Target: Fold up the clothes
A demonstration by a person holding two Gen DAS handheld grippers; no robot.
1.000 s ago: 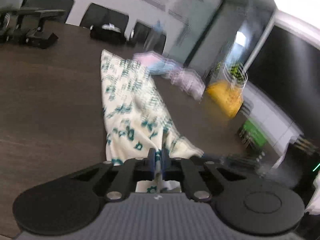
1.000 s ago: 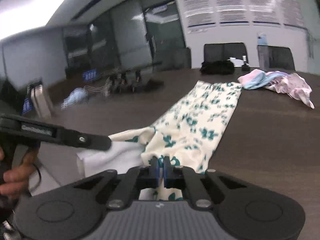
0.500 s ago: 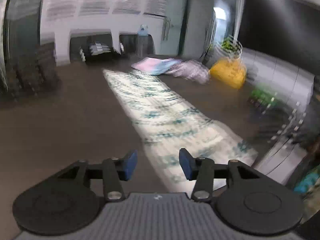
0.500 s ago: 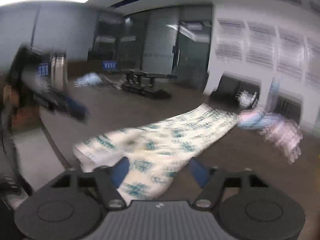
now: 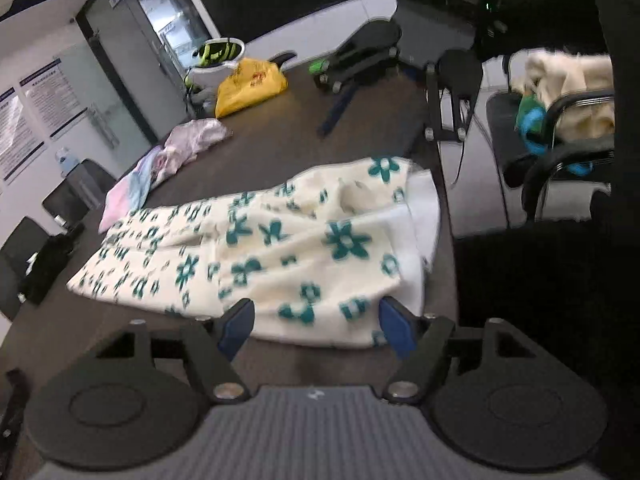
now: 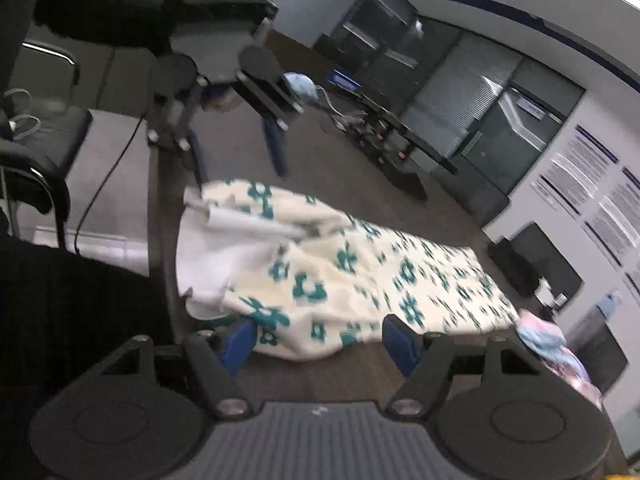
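A cream garment with teal flowers (image 5: 280,248) lies stretched along the dark table (image 5: 280,152), its white lining showing at the end by the table edge. It also shows in the right wrist view (image 6: 340,272). My left gripper (image 5: 316,330) is open and empty, just above the garment's near side. My right gripper (image 6: 320,340) is open and empty over the opposite side. Each gripper shows in the other's view: the right one (image 5: 448,80) and the left one (image 6: 224,80), both raised by the garment's lined end.
A pink and blue pile of clothes (image 5: 168,160) lies beyond the garment. A yellow bag (image 5: 252,84) and a white bucket (image 5: 212,60) stand further off. Office chairs (image 5: 560,152) stand off the table edge. Black equipment (image 6: 392,136) sits on the table.
Both grippers let go of the garment and opened. They drew back and swung to opposite sides of it. The garment now lies flat on the table.
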